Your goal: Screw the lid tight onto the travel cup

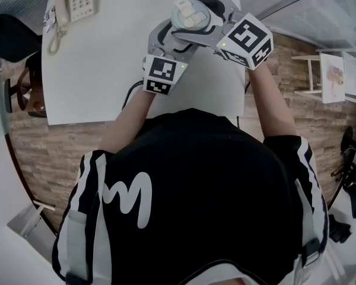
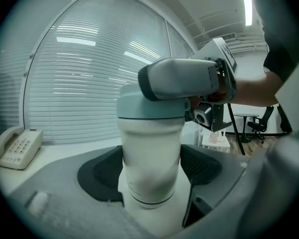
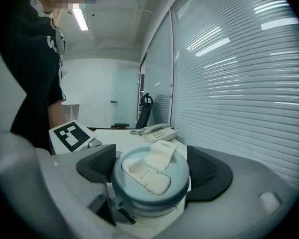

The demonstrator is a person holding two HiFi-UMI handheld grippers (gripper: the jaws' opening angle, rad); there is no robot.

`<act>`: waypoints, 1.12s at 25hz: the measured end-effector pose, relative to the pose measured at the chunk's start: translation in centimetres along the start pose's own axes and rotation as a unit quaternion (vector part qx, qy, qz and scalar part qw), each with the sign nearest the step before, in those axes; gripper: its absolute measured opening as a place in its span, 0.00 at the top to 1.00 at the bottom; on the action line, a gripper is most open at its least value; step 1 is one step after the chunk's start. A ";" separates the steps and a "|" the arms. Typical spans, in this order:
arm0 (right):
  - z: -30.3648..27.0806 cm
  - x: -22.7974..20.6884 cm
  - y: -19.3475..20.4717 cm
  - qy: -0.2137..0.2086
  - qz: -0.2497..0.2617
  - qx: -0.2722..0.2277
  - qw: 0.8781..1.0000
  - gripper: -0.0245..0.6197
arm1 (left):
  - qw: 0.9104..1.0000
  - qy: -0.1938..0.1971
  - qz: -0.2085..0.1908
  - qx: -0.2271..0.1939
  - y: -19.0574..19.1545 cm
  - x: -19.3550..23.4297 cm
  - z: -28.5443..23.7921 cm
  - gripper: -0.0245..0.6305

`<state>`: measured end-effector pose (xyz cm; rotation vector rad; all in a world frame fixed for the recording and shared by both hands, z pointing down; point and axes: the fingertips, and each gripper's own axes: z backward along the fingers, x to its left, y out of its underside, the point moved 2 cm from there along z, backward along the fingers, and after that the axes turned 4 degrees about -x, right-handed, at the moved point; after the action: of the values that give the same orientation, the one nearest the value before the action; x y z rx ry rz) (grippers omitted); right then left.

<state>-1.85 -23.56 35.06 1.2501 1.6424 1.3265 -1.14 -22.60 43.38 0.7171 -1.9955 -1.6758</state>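
While left tongs (image 2: 150, 172) clasp the cup (image 2: 150, 143), right tongs (image 3: 152, 170) clasp its lid (image 3: 148, 179).

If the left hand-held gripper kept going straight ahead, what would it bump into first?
The left hand-held gripper would just push the white travel cup, clamped between its jaws. Beyond that come the window blinds, though depth is unclear.

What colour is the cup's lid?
Pale teal lid, best seen in the right gripper view.

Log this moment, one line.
left gripper: shut on white travel cup | right gripper: shut on pale blue round lid | lid: seated on cup | tightness: cannot tell
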 end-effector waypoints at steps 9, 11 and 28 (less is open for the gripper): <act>-0.2 -0.3 0.1 0.102 -0.023 -0.020 0.994 0.27 | 1.000 0.005 -0.002 0.006 0.2 -0.1 -0.1 0.40; -0.2 -0.4 0.1 0.110 -0.030 -0.028 0.993 0.28 | 1.000 0.010 -0.003 0.011 0.2 -0.1 0.0 0.40; 3.4 0.0 -1.8 0.132 -0.065 -0.092 0.985 0.28 | 1.000 -0.019 -0.016 -0.005 -2.9 1.7 4.1 0.40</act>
<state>0.79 -22.52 32.49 0.8734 1.7017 1.5728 -4.71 -20.92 39.83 0.7207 -2.0099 -1.7298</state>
